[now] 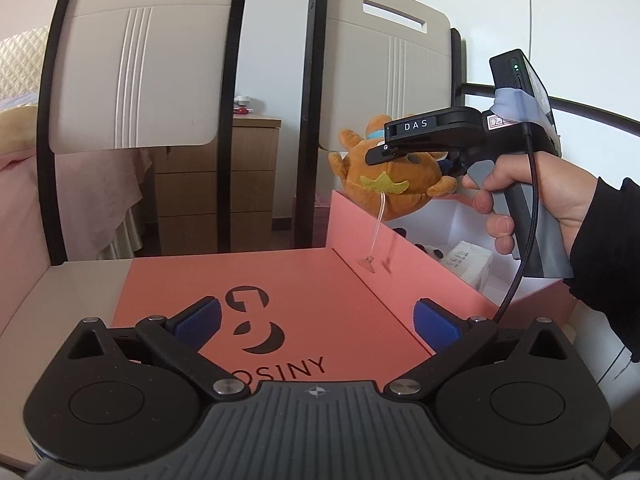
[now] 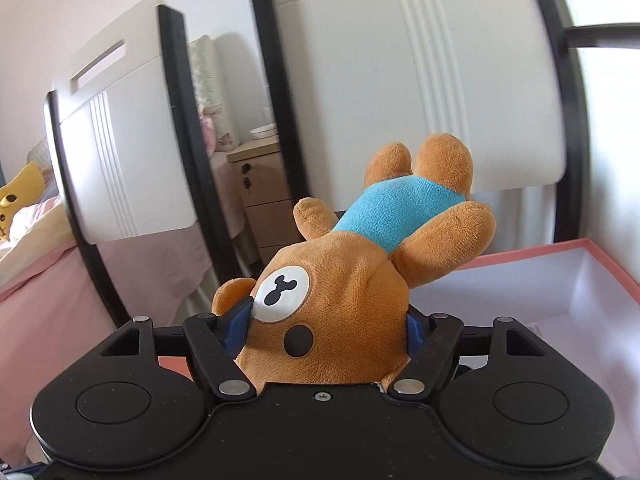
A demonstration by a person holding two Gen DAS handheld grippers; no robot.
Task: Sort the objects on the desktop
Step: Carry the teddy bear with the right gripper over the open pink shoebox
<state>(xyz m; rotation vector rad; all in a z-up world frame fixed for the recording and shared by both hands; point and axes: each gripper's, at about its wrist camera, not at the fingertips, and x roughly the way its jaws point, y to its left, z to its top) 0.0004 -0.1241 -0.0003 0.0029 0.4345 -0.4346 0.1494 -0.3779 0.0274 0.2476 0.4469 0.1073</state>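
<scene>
An orange-brown plush bear (image 2: 344, 300) with a blue shirt is clamped by its head between the blue pads of my right gripper (image 2: 328, 328). In the left wrist view the same bear (image 1: 392, 176) hangs in the air above the rim of an open pink box (image 1: 404, 248), with a suction-cup string dangling from it. The right gripper (image 1: 416, 152) holds it from the right. My left gripper (image 1: 316, 326) is open and empty, low over the flat pink box lid (image 1: 280, 288).
The open box (image 2: 560, 276) has a white interior holding a tissue pack (image 1: 472, 264) and a small black-and-white toy (image 1: 432, 252). Two white chair backs (image 1: 136, 76) stand behind the table. A wooden drawer unit (image 1: 216, 184) and a bed stand beyond.
</scene>
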